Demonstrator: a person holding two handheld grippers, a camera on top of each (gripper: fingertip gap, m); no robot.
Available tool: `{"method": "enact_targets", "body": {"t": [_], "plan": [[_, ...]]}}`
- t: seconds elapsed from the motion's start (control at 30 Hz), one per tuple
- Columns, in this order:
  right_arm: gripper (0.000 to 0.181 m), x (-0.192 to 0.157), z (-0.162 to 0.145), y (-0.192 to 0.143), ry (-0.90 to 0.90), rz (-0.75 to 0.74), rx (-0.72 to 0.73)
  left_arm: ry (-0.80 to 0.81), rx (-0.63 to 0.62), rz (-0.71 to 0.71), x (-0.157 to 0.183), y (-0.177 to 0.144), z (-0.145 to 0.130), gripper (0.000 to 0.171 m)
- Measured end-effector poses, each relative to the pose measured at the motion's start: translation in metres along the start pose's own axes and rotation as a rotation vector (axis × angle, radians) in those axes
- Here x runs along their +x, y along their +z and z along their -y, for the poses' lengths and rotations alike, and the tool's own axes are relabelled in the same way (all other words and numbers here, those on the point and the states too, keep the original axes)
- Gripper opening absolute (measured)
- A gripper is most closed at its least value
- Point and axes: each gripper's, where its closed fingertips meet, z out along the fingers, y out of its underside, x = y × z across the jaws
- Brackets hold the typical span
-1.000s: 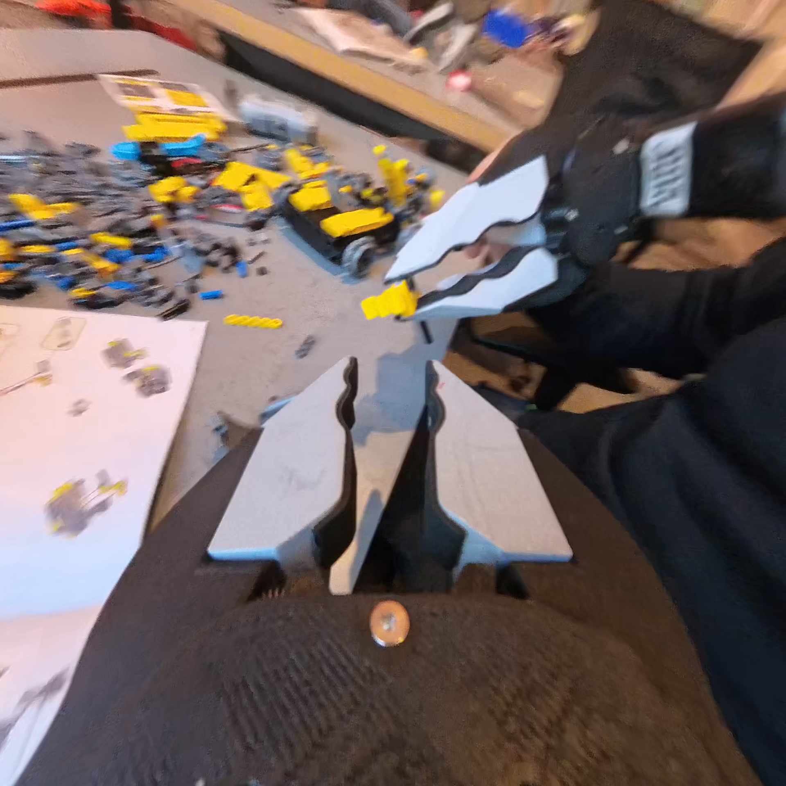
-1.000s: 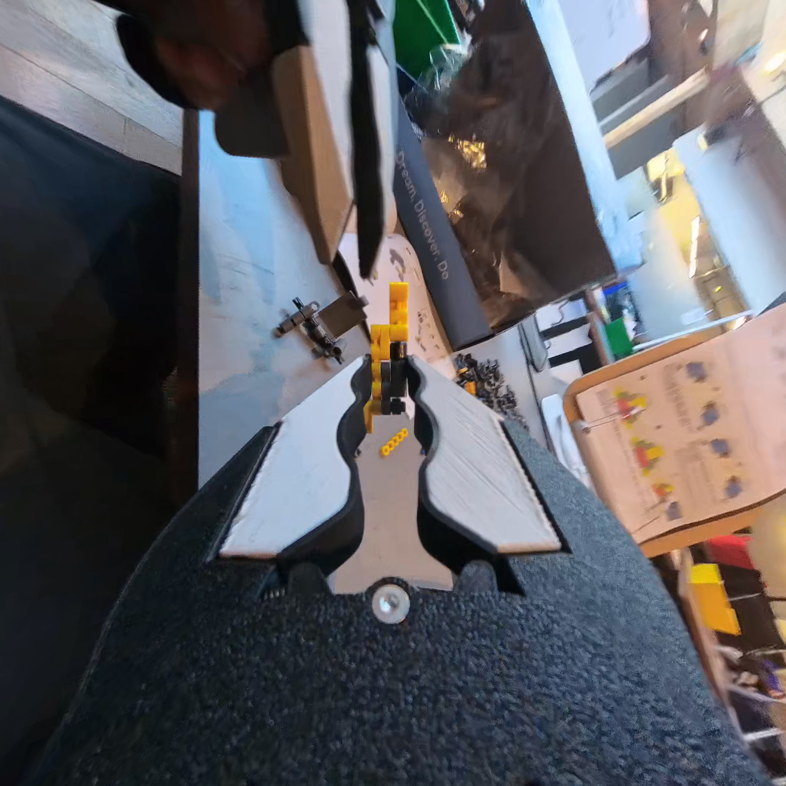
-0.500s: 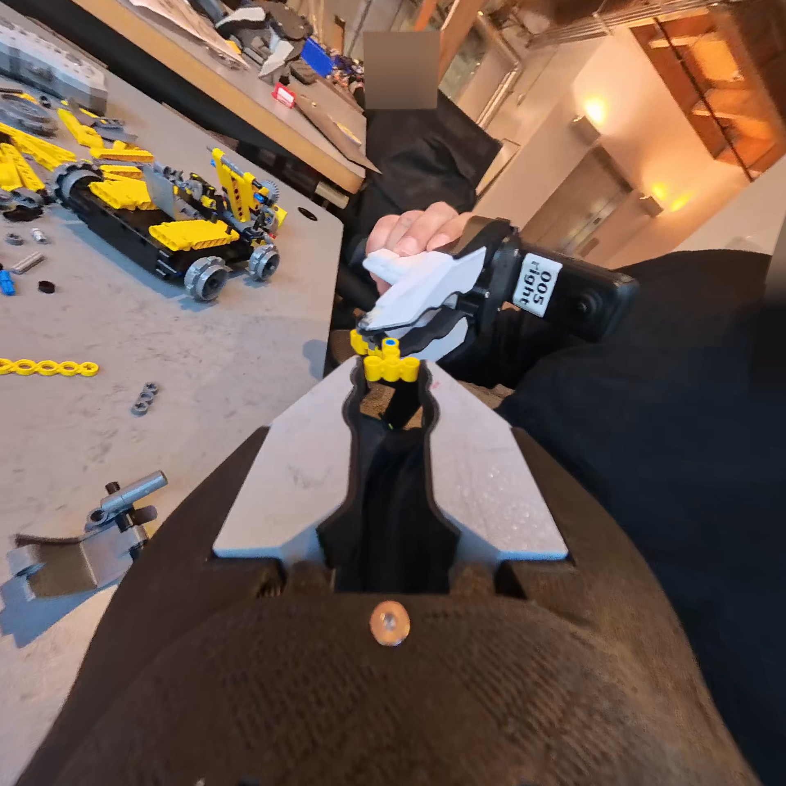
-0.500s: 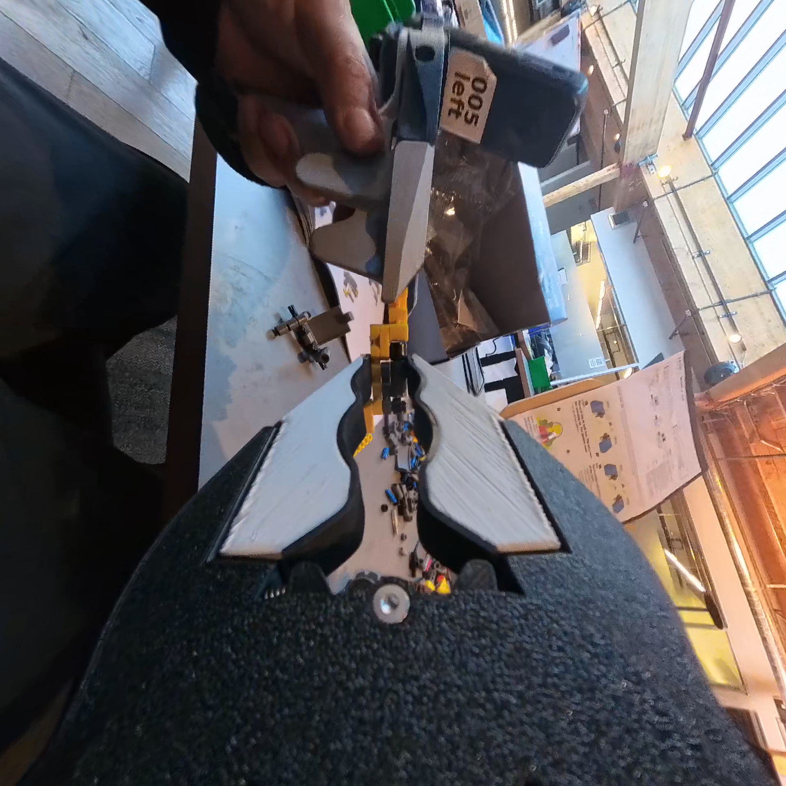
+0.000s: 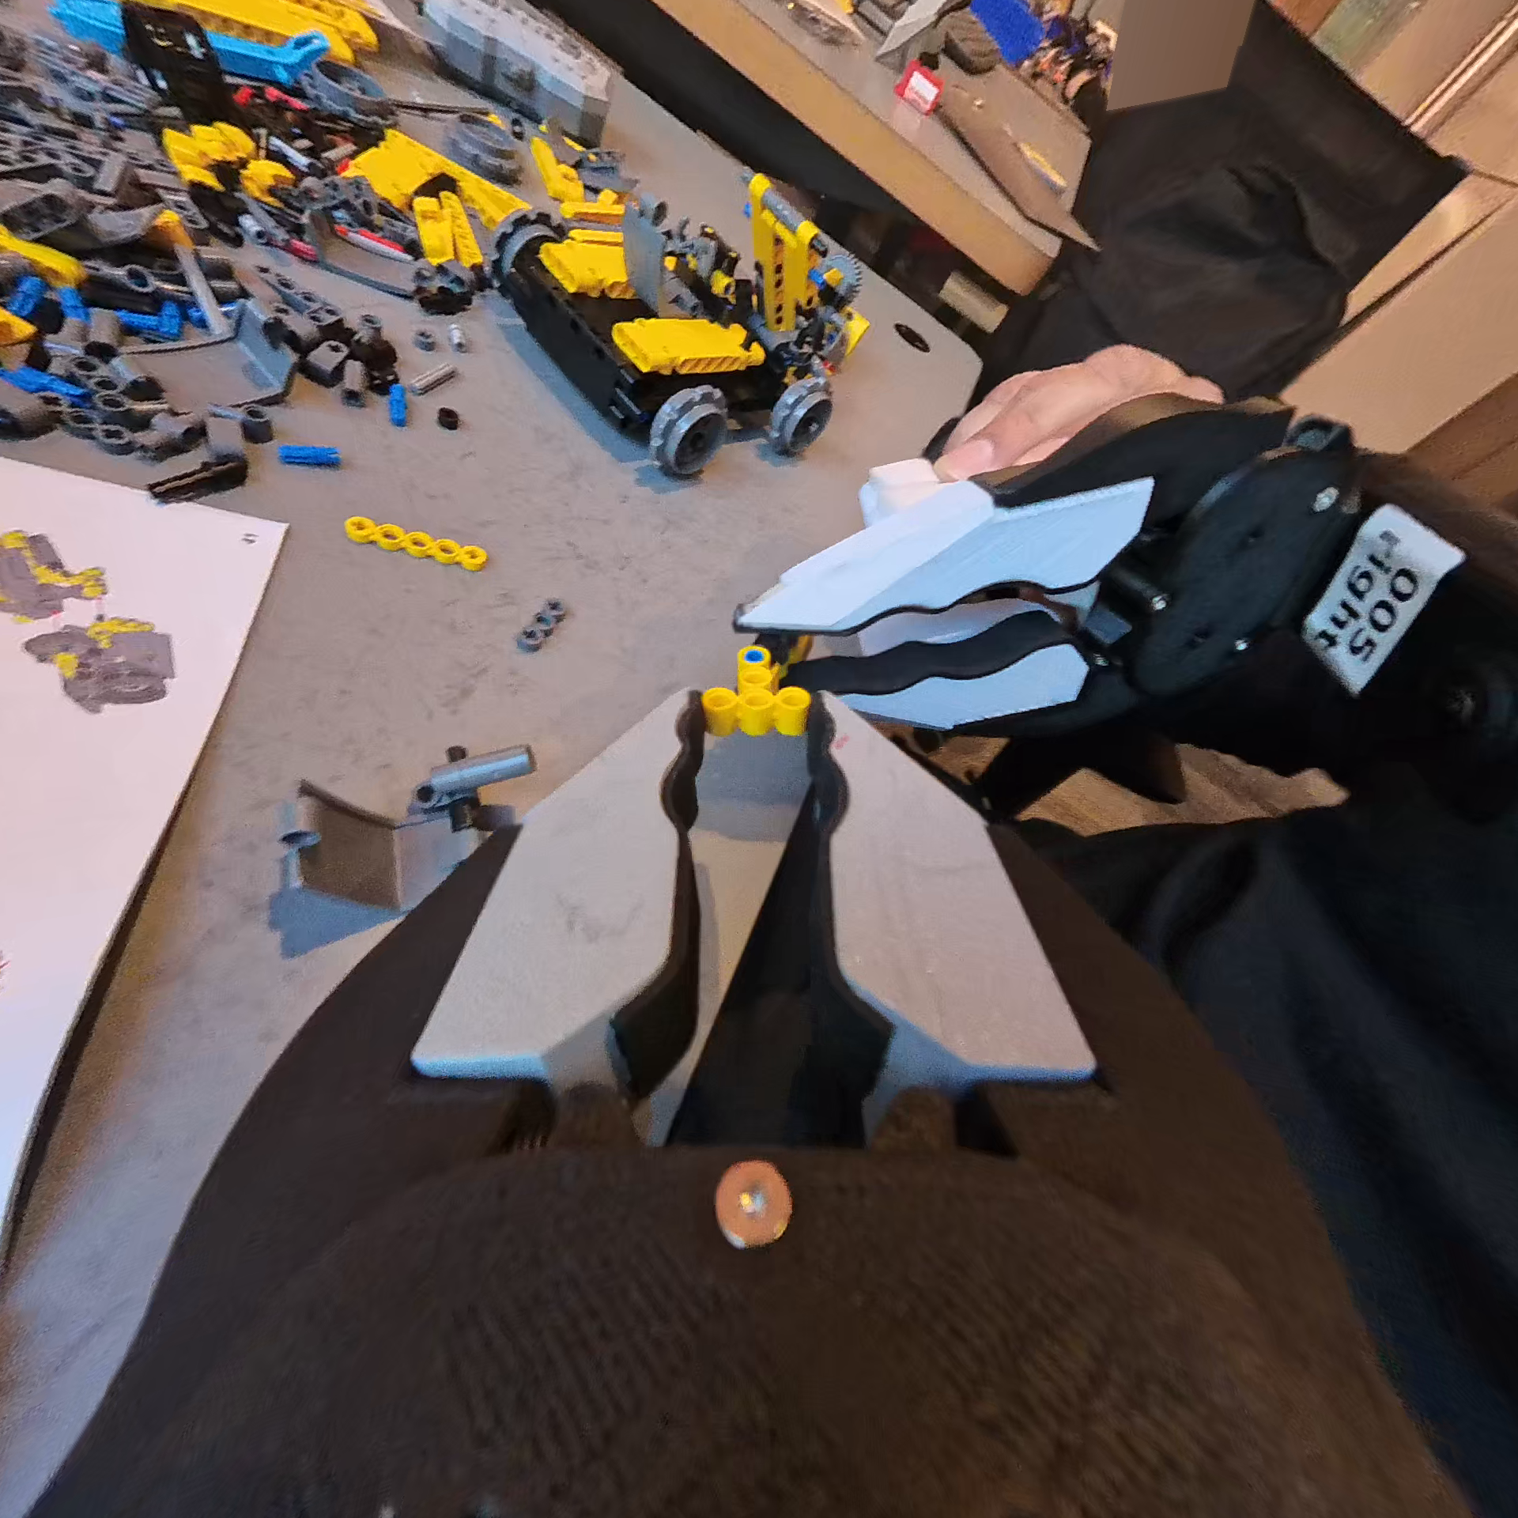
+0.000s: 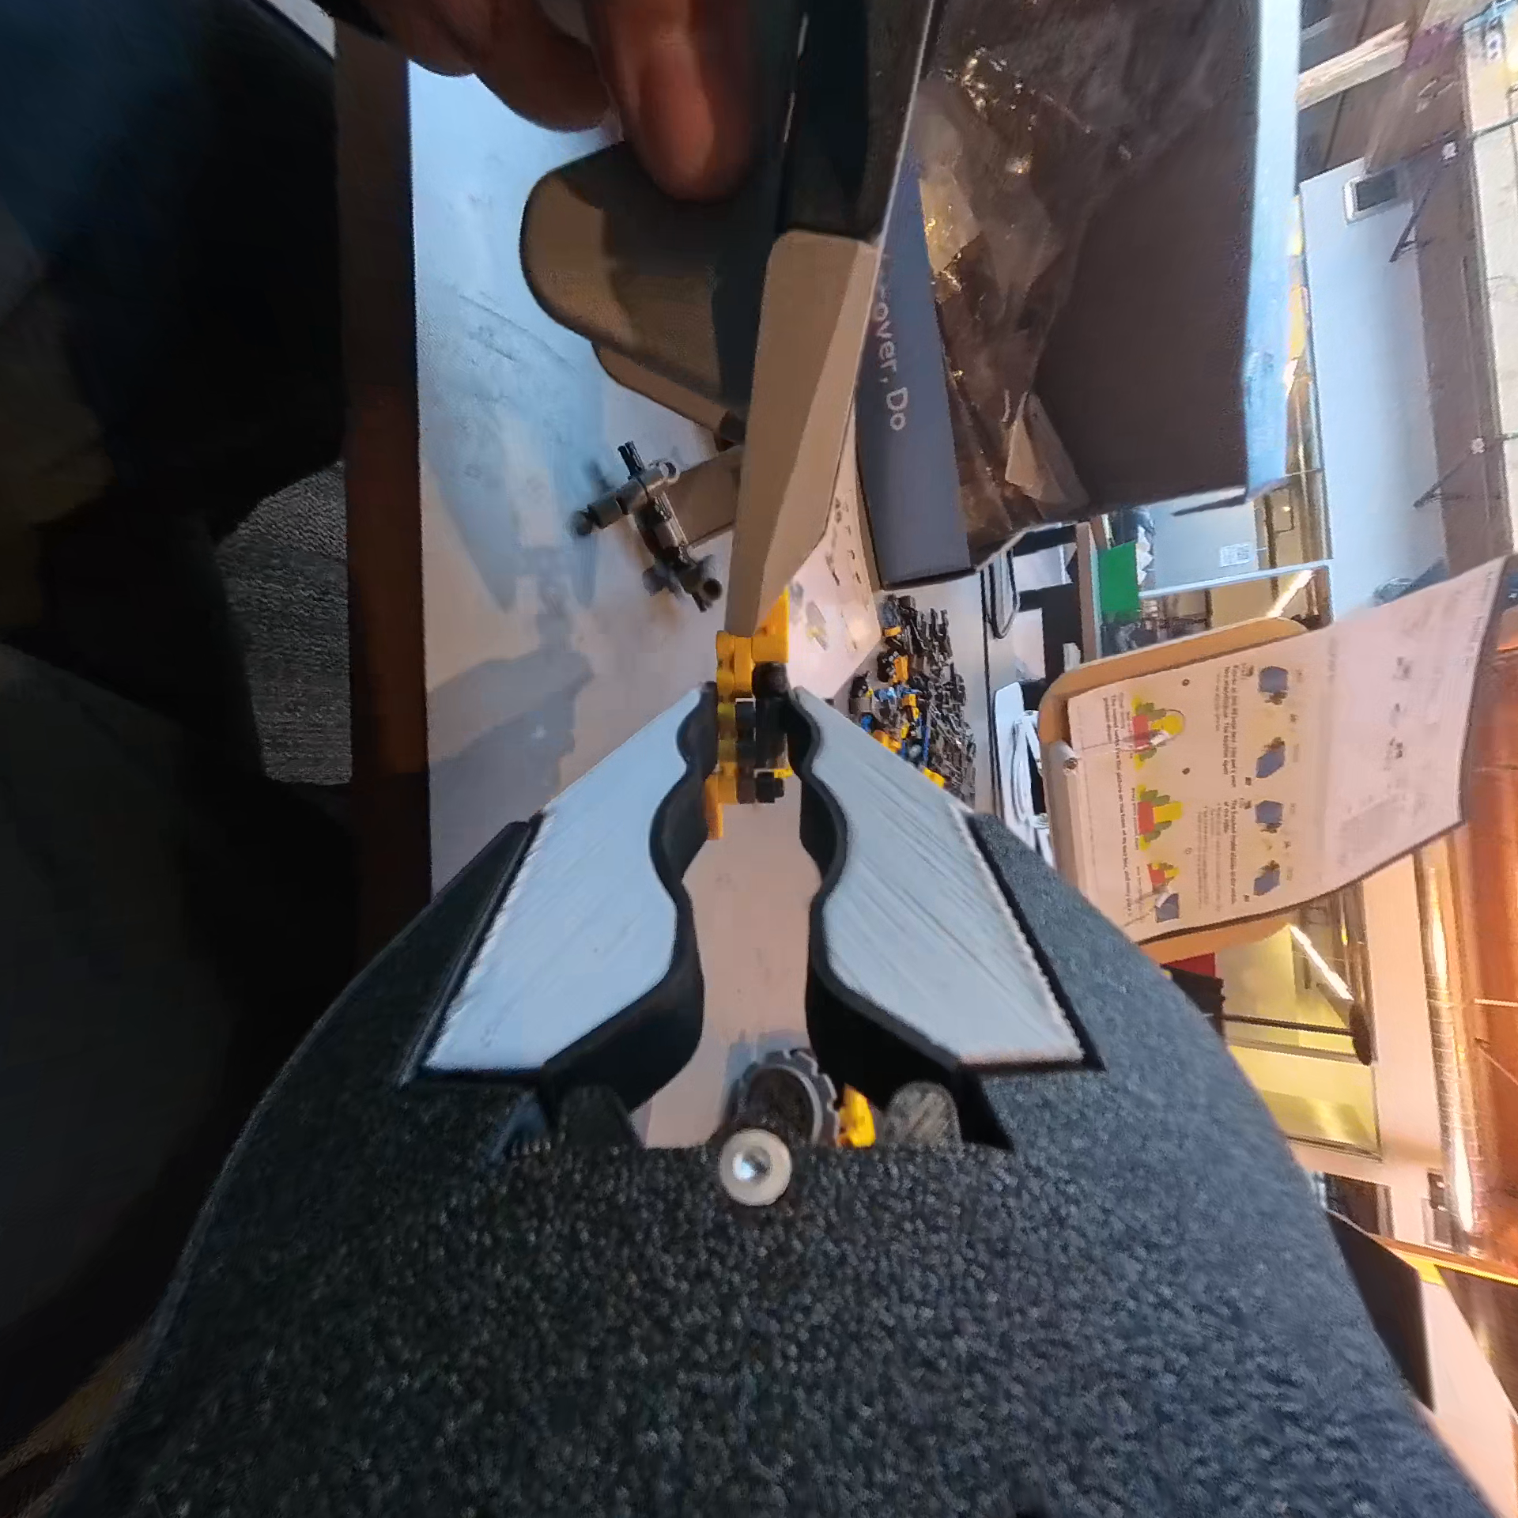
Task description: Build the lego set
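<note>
A small yellow and black brick assembly (image 6: 749, 739) is held between both grippers above the table's near edge. My right gripper (image 6: 749, 706) is shut on its black and yellow body. In the left wrist view, the right gripper (image 5: 768, 645) comes in from the right with a hand on it. My left gripper (image 5: 754, 715) is closed on the assembly's yellow three-hole end (image 5: 756, 708), which has a blue pin above it. In the right wrist view, the left gripper's finger (image 6: 788, 427) comes down onto the yellow end.
On the grey table (image 5: 575, 509) are a yellow and black wheeled model (image 5: 673, 328), a pile of loose parts (image 5: 123, 271), a yellow five-hole beam (image 5: 415, 542), a grey panel piece (image 5: 386, 838) and a white instruction sheet (image 5: 98, 698). A dark box (image 6: 1109, 287) stands behind. The grippers are tip to tip, or close to it.
My left gripper has swung right to meet the right gripper and closed its tips on the yellow end. The right gripper has kept its hold throughout.
</note>
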Motion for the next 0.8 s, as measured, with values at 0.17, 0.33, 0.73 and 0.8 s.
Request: {"method": "enact_targets", "body": {"t": [0.17, 0.33, 0.73, 0.8], "plan": [[0.017, -0.007, 0.008, 0.013, 0.034, 0.047, 0.017, 0.120, 0.004, 0.106, -0.013, -0.010, -0.007, 0.024], [0.018, -0.004, 0.020, 0.016, 0.129, 0.118, 0.088, 0.201, 0.087, 0.114, -0.013, -0.022, -0.002, 0.024], [0.039, 0.003, 0.034, 0.013, 0.619, 0.549, 0.310, 0.380, 0.113, 0.071, -0.006, -0.028, 0.000, 0.024], [0.024, 0.000, 0.036, 0.013, 0.643, 0.588, 0.322, 0.395, 0.120, 0.068, -0.005, -0.028, 0.002, 0.024]]}}
